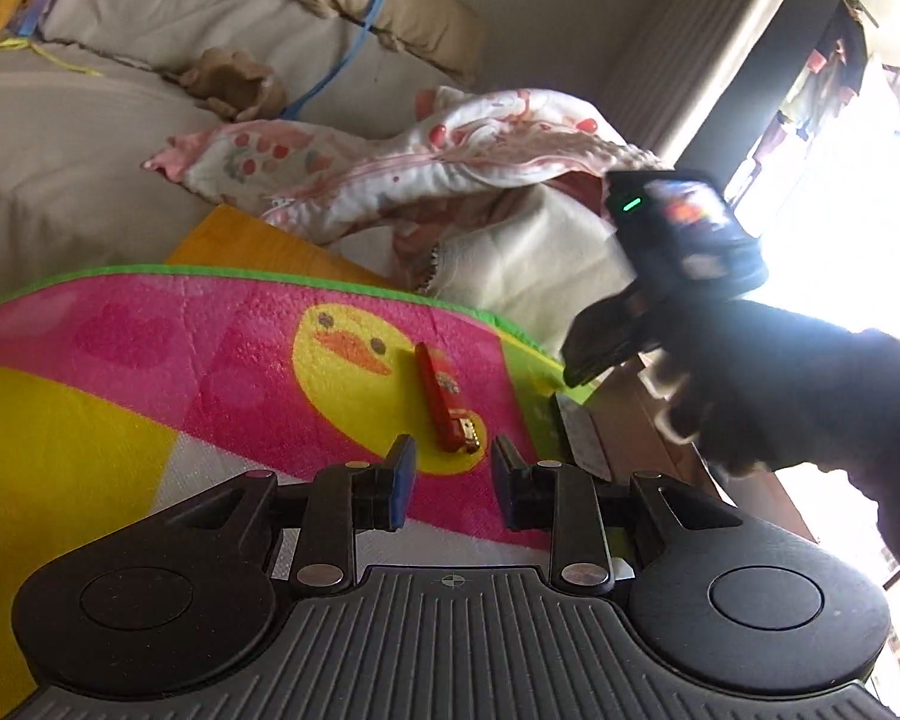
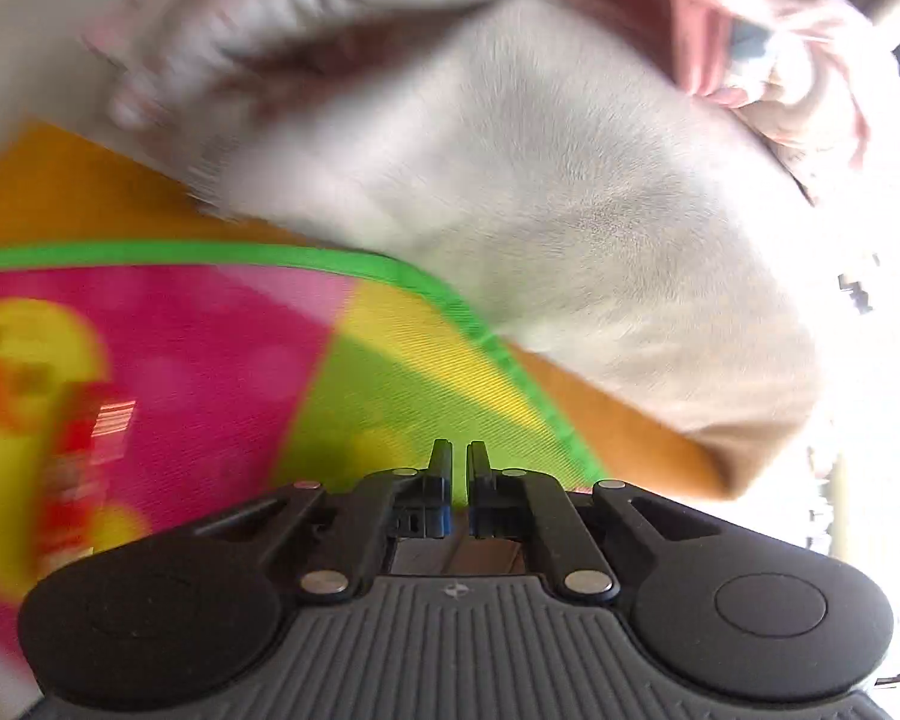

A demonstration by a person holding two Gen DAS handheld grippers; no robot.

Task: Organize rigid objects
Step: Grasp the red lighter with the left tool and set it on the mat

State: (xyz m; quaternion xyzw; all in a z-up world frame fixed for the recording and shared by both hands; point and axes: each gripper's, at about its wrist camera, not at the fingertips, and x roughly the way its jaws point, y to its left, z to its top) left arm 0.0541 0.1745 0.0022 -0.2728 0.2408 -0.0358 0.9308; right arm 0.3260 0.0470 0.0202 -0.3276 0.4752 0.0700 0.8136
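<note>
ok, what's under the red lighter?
The red lighter lies flat on the colourful mat, across the yellow duck print, just ahead of the left gripper. What the mat rests on beneath that spot is covered.

A glossy red plastic lighter [image 1: 447, 399] with a metal cap lies on the fuzzy cloth mat [image 1: 150, 360].

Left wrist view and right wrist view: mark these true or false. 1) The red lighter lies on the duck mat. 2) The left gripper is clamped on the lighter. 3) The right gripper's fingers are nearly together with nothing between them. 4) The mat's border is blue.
1) True: the red lighter lies on the duck mat.
2) False: the left gripper holds nothing; the lighter lies just ahead of it.
3) True: the right gripper is shut and empty.
4) False: the border is green.
</note>
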